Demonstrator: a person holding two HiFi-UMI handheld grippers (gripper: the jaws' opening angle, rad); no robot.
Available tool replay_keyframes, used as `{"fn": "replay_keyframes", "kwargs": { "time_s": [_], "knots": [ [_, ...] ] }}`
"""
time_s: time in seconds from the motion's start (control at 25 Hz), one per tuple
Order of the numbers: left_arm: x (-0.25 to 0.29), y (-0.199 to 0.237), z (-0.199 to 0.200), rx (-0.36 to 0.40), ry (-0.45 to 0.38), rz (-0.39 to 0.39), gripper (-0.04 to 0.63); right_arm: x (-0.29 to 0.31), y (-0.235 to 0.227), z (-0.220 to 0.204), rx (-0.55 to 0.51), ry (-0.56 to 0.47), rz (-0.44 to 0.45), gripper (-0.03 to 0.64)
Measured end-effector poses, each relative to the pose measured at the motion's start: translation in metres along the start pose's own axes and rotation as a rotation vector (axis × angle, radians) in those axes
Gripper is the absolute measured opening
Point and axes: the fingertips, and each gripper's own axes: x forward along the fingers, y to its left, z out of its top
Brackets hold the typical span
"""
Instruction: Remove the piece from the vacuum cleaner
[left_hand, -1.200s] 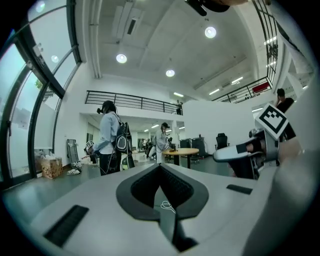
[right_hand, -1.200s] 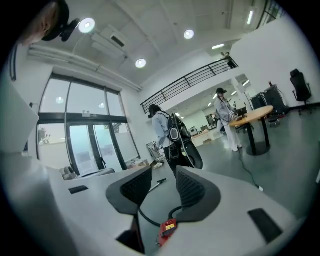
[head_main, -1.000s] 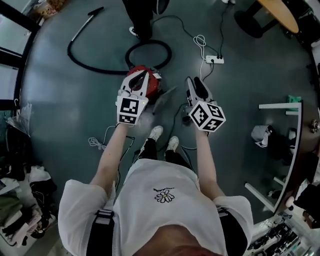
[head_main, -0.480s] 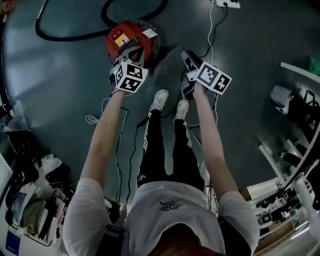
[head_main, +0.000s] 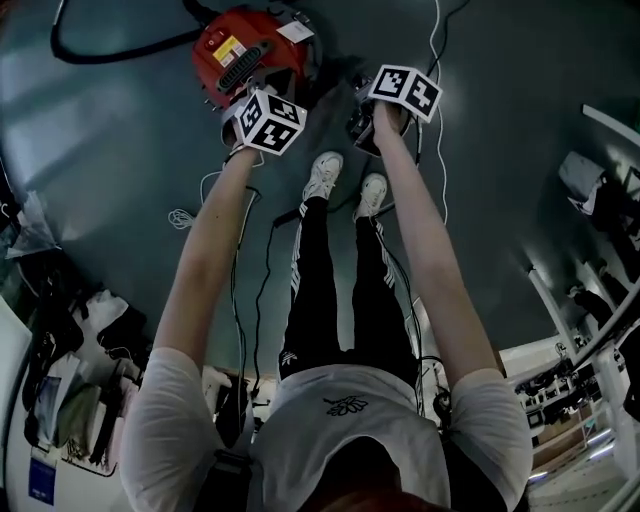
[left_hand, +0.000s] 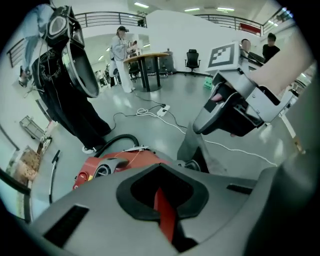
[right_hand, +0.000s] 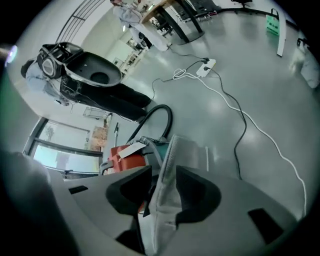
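Note:
The red vacuum cleaner (head_main: 245, 50) lies on the floor at the top of the head view. My left gripper (head_main: 238, 98) sits at its near edge, shut on a thin red part of the vacuum (left_hand: 164, 212). The red body (left_hand: 115, 167) shows just beyond the jaws. My right gripper (head_main: 360, 105) is to the right of the vacuum, shut on a flat grey cloth-like piece (right_hand: 167, 185) that stands up between its jaws. The same grey piece (left_hand: 197, 150) hangs under the right gripper (left_hand: 235, 112) in the left gripper view. Beside it lies the vacuum (right_hand: 127, 155).
The black hose (head_main: 110, 45) curves off the vacuum to the left. The holder's white shoes (head_main: 322, 175) stand just behind both grippers. A white cable and power strip (right_hand: 206, 65) lie on the floor beyond. Another person's dark legs (left_hand: 75, 115) stand past the vacuum. Clutter (head_main: 60, 390) lines the left.
Both grippers have gone down and forward toward the floor, arms now stretched out. The left one has closed in on the vacuum's near edge. The right still holds the grey piece beside it.

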Motion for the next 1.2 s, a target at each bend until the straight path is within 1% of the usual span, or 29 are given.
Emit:
{"fn": "replay_keyframes", "kwargs": {
  "time_s": [0.08,0.16,0.24,0.32,0.4,0.44,0.52,0.6,0.64,0.76,0.84,0.92,1.0,1.12,1.2],
  "knots": [
    [-0.001,-0.001,-0.001,0.059,-0.001,0.01,0.003,0.013,-0.004,-0.005,0.008,0.023,-0.02,0.138],
    [-0.003,0.0,0.0,0.13,0.008,0.011,0.003,0.022,-0.001,-0.006,0.043,0.023,-0.019,0.137],
    [-0.003,-0.001,0.002,0.175,0.011,-0.001,0.002,0.03,-0.002,-0.006,0.078,0.024,-0.031,0.137],
    [-0.001,-0.004,0.004,0.176,0.007,-0.016,0.003,0.036,-0.01,-0.009,0.098,0.047,-0.072,0.137],
    [0.003,-0.006,0.007,0.158,0.003,-0.029,0.003,0.04,-0.016,-0.013,0.078,0.069,-0.116,0.137],
    [0.005,-0.006,0.007,0.153,-0.001,-0.033,0.003,0.04,-0.018,-0.014,0.043,0.075,-0.134,0.135],
    [0.005,-0.004,0.008,0.142,-0.024,-0.034,0.003,0.038,-0.019,-0.016,-0.075,0.096,-0.179,0.062],
    [0.005,-0.003,0.007,0.134,-0.033,-0.033,0.003,0.036,-0.022,-0.02,-0.188,0.121,-0.214,0.027],
    [0.005,-0.004,0.008,0.135,-0.027,-0.035,0.003,0.035,-0.025,-0.021,-0.215,0.122,-0.219,0.025],
    [0.006,-0.006,0.01,0.141,-0.013,-0.042,0.003,0.03,-0.035,-0.023,-0.225,0.113,-0.223,0.025],
    [0.005,-0.005,0.009,0.136,-0.015,-0.038,0.003,0.029,-0.038,-0.027,-0.234,0.111,-0.22,0.025],
    [0.004,-0.002,0.008,0.128,-0.021,-0.032,0.003,0.03,-0.037,-0.029,-0.265,0.105,-0.213,0.025],
    [0.004,-0.001,0.008,0.124,-0.026,-0.03,0.003,0.029,-0.034,-0.028,-0.347,0.096,-0.221,0.025],
    [0.005,-0.003,0.011,0.122,-0.034,-0.032,0.003,0.027,-0.029,-0.026,-0.514,0.095,-0.245,0.025],
    [0.005,-0.003,0.011,0.122,-0.035,-0.029,0.003,0.027,-0.028,-0.026,-0.568,0.1,-0.245,0.025]
  ]
}}
